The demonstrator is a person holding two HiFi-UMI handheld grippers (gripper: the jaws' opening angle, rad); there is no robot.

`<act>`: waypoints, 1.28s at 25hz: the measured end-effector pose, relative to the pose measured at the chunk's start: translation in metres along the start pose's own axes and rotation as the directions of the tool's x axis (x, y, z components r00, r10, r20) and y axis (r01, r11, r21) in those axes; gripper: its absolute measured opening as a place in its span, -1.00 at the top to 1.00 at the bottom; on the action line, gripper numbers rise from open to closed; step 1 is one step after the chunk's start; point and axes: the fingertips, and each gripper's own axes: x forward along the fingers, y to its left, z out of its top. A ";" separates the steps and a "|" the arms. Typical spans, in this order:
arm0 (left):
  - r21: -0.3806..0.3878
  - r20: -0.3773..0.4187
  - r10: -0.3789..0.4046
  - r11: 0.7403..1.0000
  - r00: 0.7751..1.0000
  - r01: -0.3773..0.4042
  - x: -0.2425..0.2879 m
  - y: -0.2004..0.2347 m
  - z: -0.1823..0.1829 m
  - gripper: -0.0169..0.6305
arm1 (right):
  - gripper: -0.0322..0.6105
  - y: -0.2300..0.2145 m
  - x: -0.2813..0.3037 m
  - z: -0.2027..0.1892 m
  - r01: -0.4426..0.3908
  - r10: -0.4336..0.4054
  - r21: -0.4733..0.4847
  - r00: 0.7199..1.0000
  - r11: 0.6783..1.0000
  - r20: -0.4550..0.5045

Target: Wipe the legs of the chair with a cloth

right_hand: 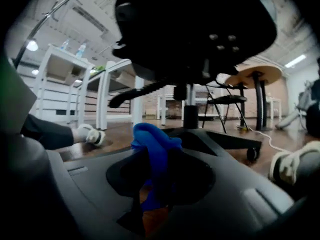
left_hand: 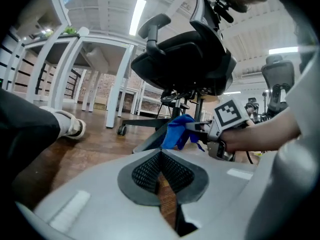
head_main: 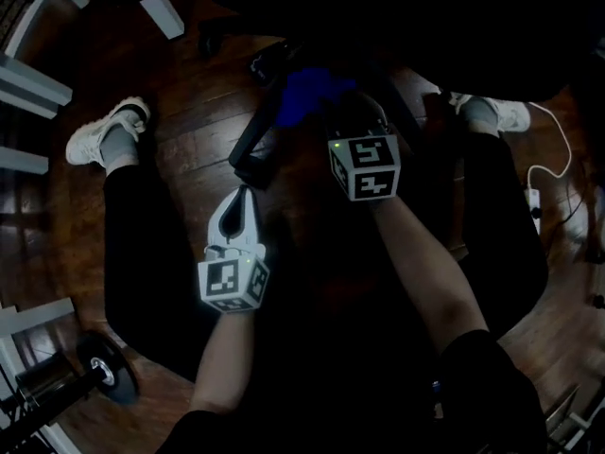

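Note:
The black office chair (left_hand: 182, 59) stands in front of me, and its star base shows low in the right gripper view, with one leg (right_hand: 225, 141) ending in a caster (right_hand: 252, 154). A blue cloth (right_hand: 152, 146) is bunched between the jaws of my right gripper (right_hand: 152, 159), which is shut on it. In the head view the cloth (head_main: 307, 91) sits against a dark chair leg (head_main: 253, 138), just ahead of the right gripper (head_main: 333, 112). My left gripper (head_main: 243, 195) hangs a little nearer and to the left, jaws shut and empty (left_hand: 161, 156).
The person's legs in dark trousers and white shoes (head_main: 106, 132) rest on the wood floor on both sides. A dumbbell (head_main: 109, 372) lies at lower left. A white cable and power strip (head_main: 535, 201) lie at right. White table legs (left_hand: 65, 69) stand behind.

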 end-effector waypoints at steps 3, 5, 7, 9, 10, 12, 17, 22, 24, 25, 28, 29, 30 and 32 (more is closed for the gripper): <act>-0.003 -0.024 -0.004 1.000 1.000 0.004 0.003 -0.009 -0.008 0.94 | 0.51 -0.036 0.013 0.000 0.061 -0.059 0.074 0.998 0.995 -0.020; -0.010 -0.031 0.010 1.000 0.999 -0.010 0.003 -0.004 -0.012 0.94 | 0.51 -0.034 0.024 -0.002 0.061 -0.059 0.064 0.998 0.996 -0.026; -0.019 -0.036 0.026 0.999 0.999 -0.027 0.004 0.001 -0.015 0.94 | 0.51 -0.022 0.034 -0.006 0.020 -0.017 0.094 0.999 0.995 -0.028; -0.024 -0.044 0.035 0.999 0.998 -0.036 0.004 0.002 -0.013 0.94 | 0.51 -0.008 0.040 -0.010 -0.025 0.029 0.158 0.999 0.987 -0.020; -0.024 -0.043 0.031 0.999 0.999 -0.032 0.005 0.002 -0.012 0.94 | 0.51 -0.002 0.041 -0.011 -0.044 0.048 0.189 0.999 0.981 -0.014; -0.033 -0.039 0.024 0.999 0.999 -0.026 0.005 0.002 -0.011 0.94 | 0.51 0.010 0.039 -0.014 -0.082 0.086 0.222 0.996 0.972 -0.010; -0.080 -0.007 0.043 0.996 0.999 -0.043 0.005 0.007 -0.008 0.94 | 0.51 0.055 0.021 -0.034 -0.198 0.209 0.153 0.977 0.968 -0.054; -0.088 -0.008 0.056 0.995 0.998 -0.056 0.003 0.013 -0.008 0.94 | 0.51 0.091 0.009 -0.050 -0.245 0.260 0.160 0.962 0.956 -0.083; -0.097 -0.006 0.067 0.993 0.998 -0.067 0.001 0.017 -0.008 0.94 | 0.50 0.107 0.004 -0.057 -0.265 0.283 0.163 0.954 0.950 -0.096; -0.100 -0.004 0.072 0.992 0.997 -0.073 0.001 0.020 -0.007 0.94 | 0.51 0.116 0.002 -0.060 -0.278 0.296 0.163 0.950 0.947 -0.102; -0.108 -0.003 0.081 0.991 0.997 -0.081 0.000 0.024 -0.008 0.94 | 0.50 0.141 -0.005 -0.067 -0.312 0.331 0.153 0.936 0.938 -0.119; -0.114 -0.002 0.082 0.990 0.997 -0.081 0.000 0.024 -0.009 0.94 | 0.50 0.148 -0.008 -0.070 -0.321 0.340 0.151 0.932 0.935 -0.126; -0.119 -0.001 0.082 0.990 0.997 -0.081 0.000 0.024 -0.009 0.94 | 0.50 0.154 -0.010 -0.072 -0.330 0.349 0.150 0.928 0.932 -0.133; -0.122 0.003 0.081 0.989 0.997 -0.080 -0.002 0.024 -0.009 0.94 | 0.50 0.164 -0.014 -0.077 -0.347 0.367 0.146 0.919 0.927 -0.144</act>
